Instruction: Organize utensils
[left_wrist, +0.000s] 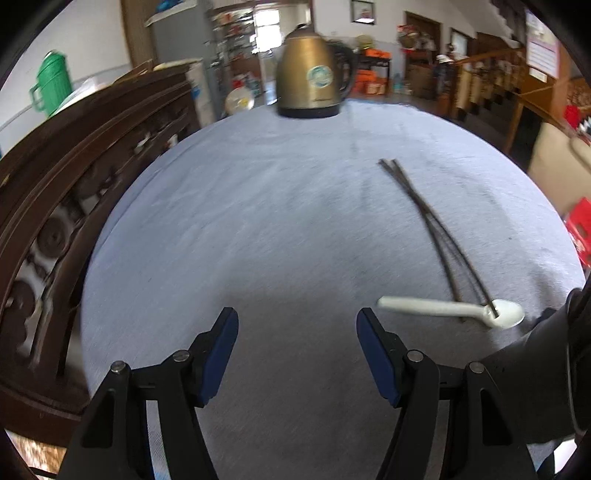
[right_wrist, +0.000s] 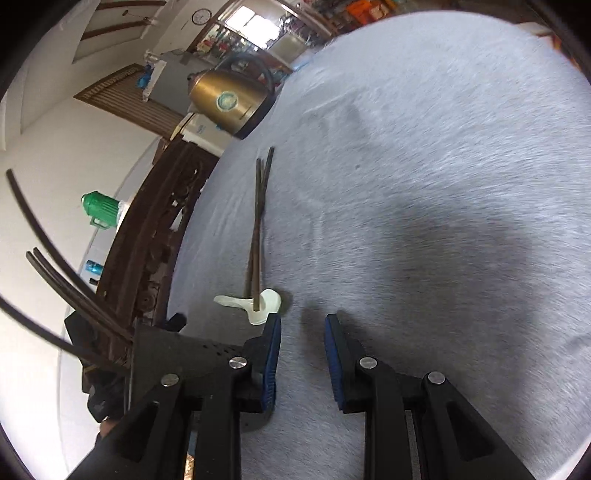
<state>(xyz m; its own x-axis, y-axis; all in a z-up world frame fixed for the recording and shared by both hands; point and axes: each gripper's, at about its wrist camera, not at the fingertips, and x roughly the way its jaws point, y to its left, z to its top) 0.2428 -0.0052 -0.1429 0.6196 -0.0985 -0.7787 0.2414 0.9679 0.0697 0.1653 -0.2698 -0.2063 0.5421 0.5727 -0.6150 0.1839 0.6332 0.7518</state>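
Observation:
A white ceramic spoon (left_wrist: 454, 309) lies on the pale blue-grey tablecloth (left_wrist: 258, 229), handle pointing left. A pair of dark chopsticks (left_wrist: 428, 225) rests with its near tips in the spoon's bowl and runs away toward the kettle. My left gripper (left_wrist: 297, 321) is open over bare cloth, left of the spoon's handle, nothing between its blue pads. In the right wrist view the spoon (right_wrist: 258, 303) and chopsticks (right_wrist: 258, 221) lie just ahead and left of my right gripper (right_wrist: 303, 325). Its jaws stand narrowly apart with nothing between them.
A brass-coloured kettle (left_wrist: 314, 77) stands at the far edge of the round table. A carved dark wooden chair back (left_wrist: 74, 192) curves along the left side. A green jug (left_wrist: 51, 83) sits beyond it. The left gripper's body (right_wrist: 177, 354) shows at lower left of the right view.

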